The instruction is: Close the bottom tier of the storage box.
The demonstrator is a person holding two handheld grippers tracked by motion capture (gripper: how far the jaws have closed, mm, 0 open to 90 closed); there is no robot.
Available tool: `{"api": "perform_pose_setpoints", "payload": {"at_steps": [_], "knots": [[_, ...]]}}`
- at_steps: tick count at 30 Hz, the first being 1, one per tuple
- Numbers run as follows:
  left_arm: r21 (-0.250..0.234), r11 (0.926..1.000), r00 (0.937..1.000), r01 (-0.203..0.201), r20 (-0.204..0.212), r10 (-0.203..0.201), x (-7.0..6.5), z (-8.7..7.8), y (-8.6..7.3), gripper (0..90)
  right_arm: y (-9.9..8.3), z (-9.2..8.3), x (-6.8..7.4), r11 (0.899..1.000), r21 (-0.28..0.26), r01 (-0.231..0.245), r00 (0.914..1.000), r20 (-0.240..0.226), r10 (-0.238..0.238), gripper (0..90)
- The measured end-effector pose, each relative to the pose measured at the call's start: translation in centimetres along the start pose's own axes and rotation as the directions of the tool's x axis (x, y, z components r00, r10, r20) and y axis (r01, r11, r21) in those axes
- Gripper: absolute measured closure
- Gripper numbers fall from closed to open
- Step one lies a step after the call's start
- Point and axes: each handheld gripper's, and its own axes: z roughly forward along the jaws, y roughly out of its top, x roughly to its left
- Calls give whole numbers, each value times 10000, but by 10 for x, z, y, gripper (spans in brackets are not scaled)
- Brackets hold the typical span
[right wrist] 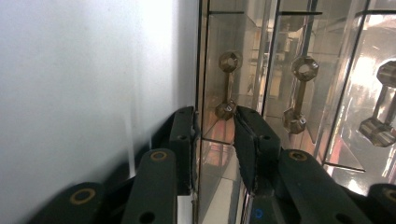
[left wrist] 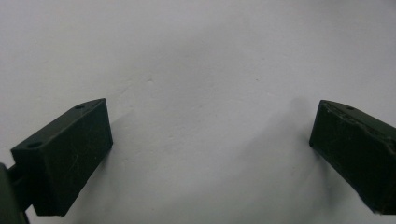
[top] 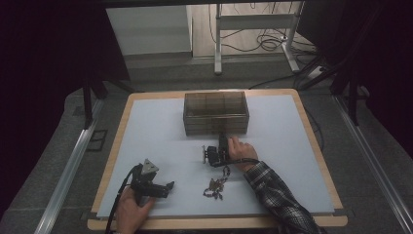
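Observation:
A clear brownish drawer box stands at the back middle of the white mat. My right gripper points at its front wall. In the right gripper view, my right gripper has its jaws on either side of a small dumbbell-shaped drawer handle, with a narrow gap still showing beside the lower knob. My left gripper rests low at the front left of the mat. In its own view, my left gripper is wide open, with bare white mat between its jaws.
A small heap of dark chain-like pieces lies on the mat just in front of the right hand. Two more drawer handles show behind the clear panels. The wooden table edge runs along the front.

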Motion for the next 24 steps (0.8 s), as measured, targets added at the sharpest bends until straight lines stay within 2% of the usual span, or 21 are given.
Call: {"api": "perform_pose_setpoints", "payload": {"at_steps": [10, 18, 24], "knots": [[0, 10000, 10000, -2, 0, 2, 0, 0, 0, 0, 0, 3, 0, 10000, -54, 3, 10000, 14, -3, 706], [0, 10000, 10000, 0, 1, 0, 0, 0, 0, 0, 2, 5, 0, 9998, -189, 107, 9994, 341, -101, 757], [1, 10000, 10000, -3, 0, 3, 0, 0, 0, 0, 4, 6, -1, 9995, -256, 201, 9990, 407, -191, 778]]}}
